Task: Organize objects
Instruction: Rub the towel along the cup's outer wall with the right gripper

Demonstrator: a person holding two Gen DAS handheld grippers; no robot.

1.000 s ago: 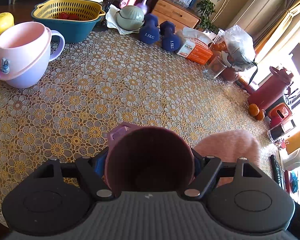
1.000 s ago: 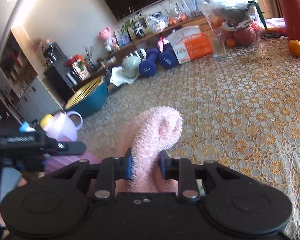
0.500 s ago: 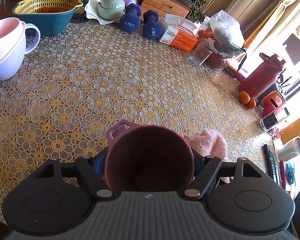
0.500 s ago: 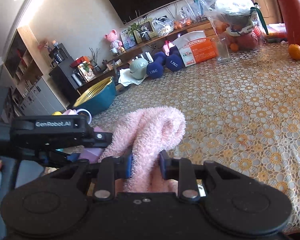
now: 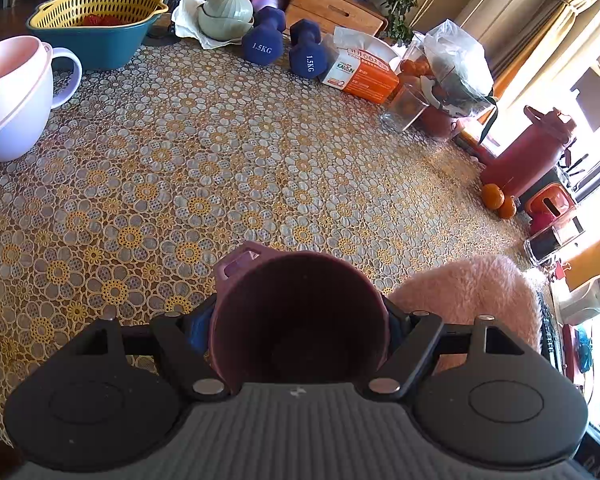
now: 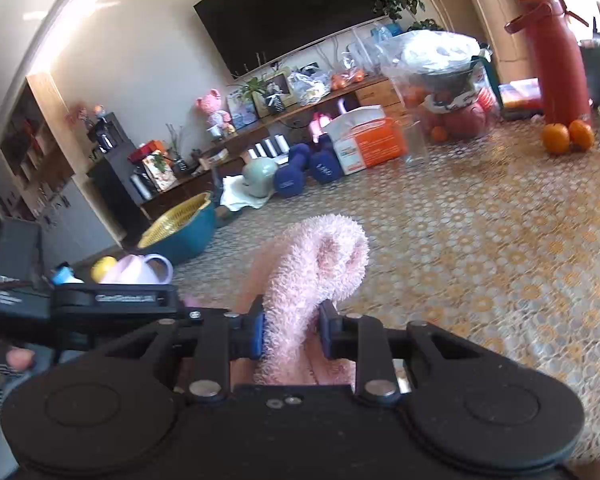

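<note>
a lace tablecloth with yellow flowers covers the table. at its far edge stand a teal basin holding a yellow colander, two blue dumbbells side by side, and an orange-and-white box. a clear glass sits near the box. two oranges lie touching at the foot of a red thermos. a dark television hangs on the wall.

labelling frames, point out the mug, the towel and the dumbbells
mug [image 5: 300, 316], left wrist view, inner wall
towel [image 6: 320, 264], right wrist view, folded top
dumbbells [image 5: 265, 42], left wrist view, end face of the left one
</note>
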